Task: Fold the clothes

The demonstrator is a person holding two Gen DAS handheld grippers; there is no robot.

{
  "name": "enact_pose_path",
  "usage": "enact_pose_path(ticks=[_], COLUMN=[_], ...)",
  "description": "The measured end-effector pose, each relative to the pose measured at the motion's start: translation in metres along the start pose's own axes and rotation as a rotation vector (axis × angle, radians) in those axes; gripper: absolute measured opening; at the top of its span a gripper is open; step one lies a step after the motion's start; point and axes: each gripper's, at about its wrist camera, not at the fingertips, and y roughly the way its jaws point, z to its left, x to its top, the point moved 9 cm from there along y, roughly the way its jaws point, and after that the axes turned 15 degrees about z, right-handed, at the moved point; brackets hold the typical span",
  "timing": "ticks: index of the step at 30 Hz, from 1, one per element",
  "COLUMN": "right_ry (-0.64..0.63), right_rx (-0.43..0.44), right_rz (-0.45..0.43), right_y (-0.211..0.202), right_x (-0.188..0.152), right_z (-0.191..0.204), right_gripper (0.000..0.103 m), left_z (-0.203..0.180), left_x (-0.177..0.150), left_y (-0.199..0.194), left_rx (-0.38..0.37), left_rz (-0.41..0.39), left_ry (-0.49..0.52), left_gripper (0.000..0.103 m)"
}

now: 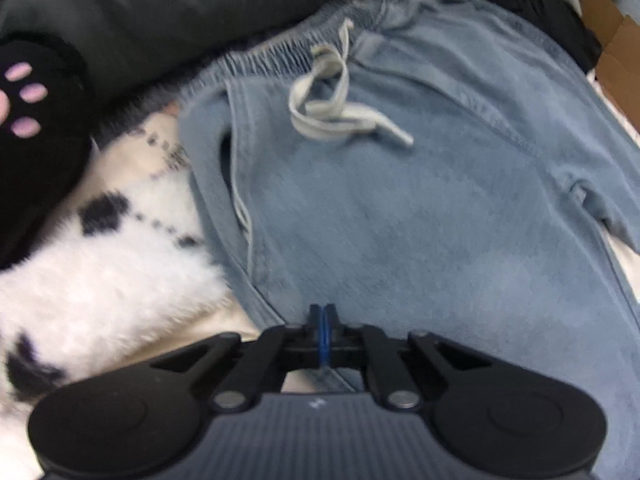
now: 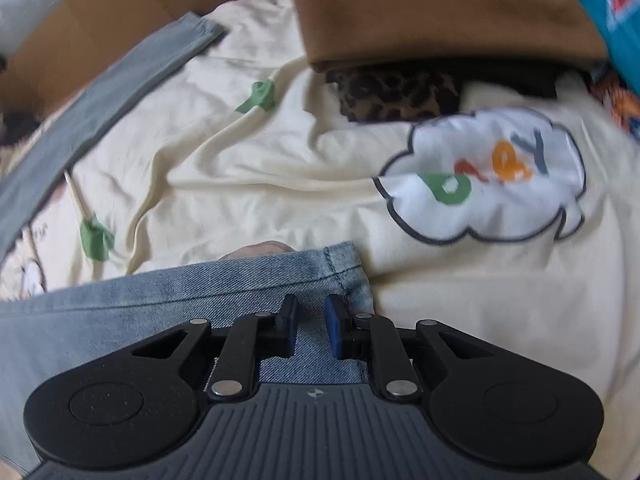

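Observation:
Light blue jeans [image 1: 400,208] lie spread out in the left wrist view, their elastic waistband and white drawstring [image 1: 336,108] towards the top. My left gripper [image 1: 323,310] points down at the jeans' left side seam, below the pocket. Its blue pads are pressed together, pinching the denim there. In the right wrist view a leg hem of the jeans [image 2: 280,272] hangs across the front. My right gripper [image 2: 312,304] holds it, with a thick fold of denim filling the narrow gap between its fingers.
Left of the jeans are a white furry blanket with black spots [image 1: 108,280], a black plush paw [image 1: 36,120] and a dark cushion [image 1: 160,8]. Beyond the hem lie a cream T-shirt with a cloud print [image 2: 488,176], a brown garment [image 2: 440,12], leopard-print cloth [image 2: 396,96] and a grey strip [image 2: 100,100].

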Motion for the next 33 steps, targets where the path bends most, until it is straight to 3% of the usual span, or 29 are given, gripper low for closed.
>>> enact_pose_path(ticks=[3,5,7,12,13,17,20,22,26,33], right_ry=[0.014,0.022,0.023,-0.078,-0.096,-0.151,-0.215,-0.300,-0.432,-0.560], right_rx=[0.045,0.111,0.162,0.210,0.216,0.273,0.304,0.287,0.237,0.171], right_rz=[0.013,0.005,-0.004,-0.020,-0.024,-0.046,-0.077,-0.107,-0.134,-0.160], right_y=[-0.012,-0.028,-0.045,-0.089,-0.099,-0.142,-0.177,-0.200,-0.234,-0.279], right_x=[-0.001,0.000,0.002,0.004,0.006,0.015,0.024,0.028,0.037,0.063], right_z=[0.006,0.016,0.026,0.064,0.070,0.099,0.122,0.138,0.162,0.203], right_gripper=[0.024,0.040,0.047,0.050,0.054,0.078,0.086,0.088,0.089,0.090], left_z=[0.008,0.011,0.013,0.013,0.012,0.005,-0.007,-0.016,-0.025,-0.029], left_x=[0.002,0.006,0.011,0.017,0.017,0.015,0.007,-0.001,-0.007,0.012], left_y=[-0.021,-0.042,-0.066,-0.126,-0.136,-0.173,-0.206,-0.230,-0.255,-0.279], left_rx=[-0.015,-0.021,-0.034,-0.064,-0.067,-0.027,-0.017,-0.026,-0.071,-0.114], left_rz=[-0.006,-0.024,-0.048,-0.101,-0.106,-0.094,-0.127,-0.165,-0.185,-0.216], left_ry=[-0.028,-0.035,-0.045,-0.041,-0.034,0.056,0.134,0.180,0.201,0.189], left_gripper=[0.010,0.010,0.018,0.028,0.032,0.035,0.041,0.056,0.057,0.057])
